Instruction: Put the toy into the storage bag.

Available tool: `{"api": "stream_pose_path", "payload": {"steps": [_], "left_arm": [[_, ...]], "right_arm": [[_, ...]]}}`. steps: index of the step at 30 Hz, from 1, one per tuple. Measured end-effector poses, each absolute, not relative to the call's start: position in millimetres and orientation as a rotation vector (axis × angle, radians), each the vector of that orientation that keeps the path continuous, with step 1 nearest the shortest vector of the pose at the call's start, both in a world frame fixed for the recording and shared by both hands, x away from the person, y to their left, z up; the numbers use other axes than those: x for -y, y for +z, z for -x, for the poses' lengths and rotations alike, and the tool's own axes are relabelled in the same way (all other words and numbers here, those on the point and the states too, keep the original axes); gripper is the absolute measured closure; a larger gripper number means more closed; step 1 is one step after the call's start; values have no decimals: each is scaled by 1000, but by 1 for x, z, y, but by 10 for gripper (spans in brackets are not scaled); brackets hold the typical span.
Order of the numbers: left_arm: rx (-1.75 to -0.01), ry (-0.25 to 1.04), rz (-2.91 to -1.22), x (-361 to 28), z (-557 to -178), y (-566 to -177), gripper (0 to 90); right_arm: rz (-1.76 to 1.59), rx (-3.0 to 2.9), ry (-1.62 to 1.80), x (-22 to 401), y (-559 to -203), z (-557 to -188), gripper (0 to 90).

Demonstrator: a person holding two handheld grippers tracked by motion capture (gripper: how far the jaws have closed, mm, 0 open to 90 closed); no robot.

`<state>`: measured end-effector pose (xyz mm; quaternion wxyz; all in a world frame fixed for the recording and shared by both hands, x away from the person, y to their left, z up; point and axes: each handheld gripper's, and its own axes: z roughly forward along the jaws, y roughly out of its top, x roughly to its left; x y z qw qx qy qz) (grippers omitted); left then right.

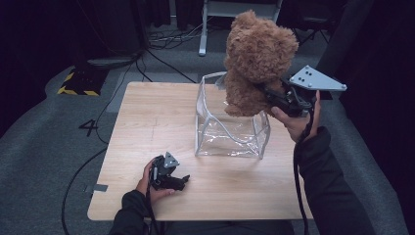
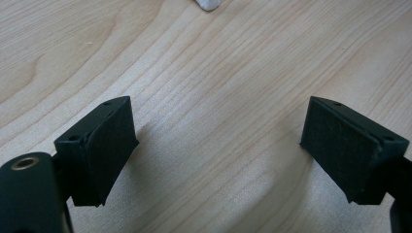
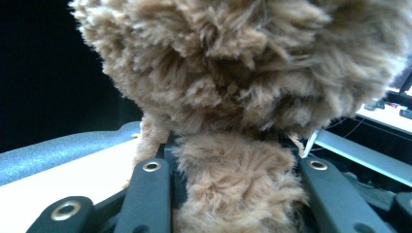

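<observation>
A brown plush teddy bear [image 1: 257,58] hangs upright in the air above a clear plastic bag [image 1: 230,132] that stands open on the wooden table [image 1: 147,122]. My right gripper [image 1: 266,93] is shut on the bear's body from the right side; in the right gripper view the furry body [image 3: 238,189] fills the gap between the two black jaws, with the head above. My left gripper [image 1: 178,182] rests low near the table's front edge, open, with bare wood between its pads [image 2: 109,145].
The table's left half is bare wood. Grey carpet surrounds the table, with black cables [image 1: 161,44] and a yellow-black striped base [image 1: 78,83] at the back left. A white stand leg [image 1: 203,29] rises behind the table.
</observation>
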<state>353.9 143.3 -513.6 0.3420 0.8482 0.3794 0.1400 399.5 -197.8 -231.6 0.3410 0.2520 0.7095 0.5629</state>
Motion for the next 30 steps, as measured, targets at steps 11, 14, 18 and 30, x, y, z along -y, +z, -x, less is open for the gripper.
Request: {"api": "stream_pose_path", "payload": {"steps": [11,14,18,30], "left_arm": [[-986,363,-2209,-143,-354,-513,127],[-987,363,-2208,-143,-354,-514,127],[-986,364,-2208,-143,-354,-513,127],[-987,363,-2207,-143,-354,-514,127]], "right_arm": [[-645,-1895,1412,178,-244,-403,630],[-638,-1903,1393,173,-247,-404,630],[-636,-1917,1362,165,-251,-405,629],[-660,-1940,1285,152,-258,-415,628]]}}
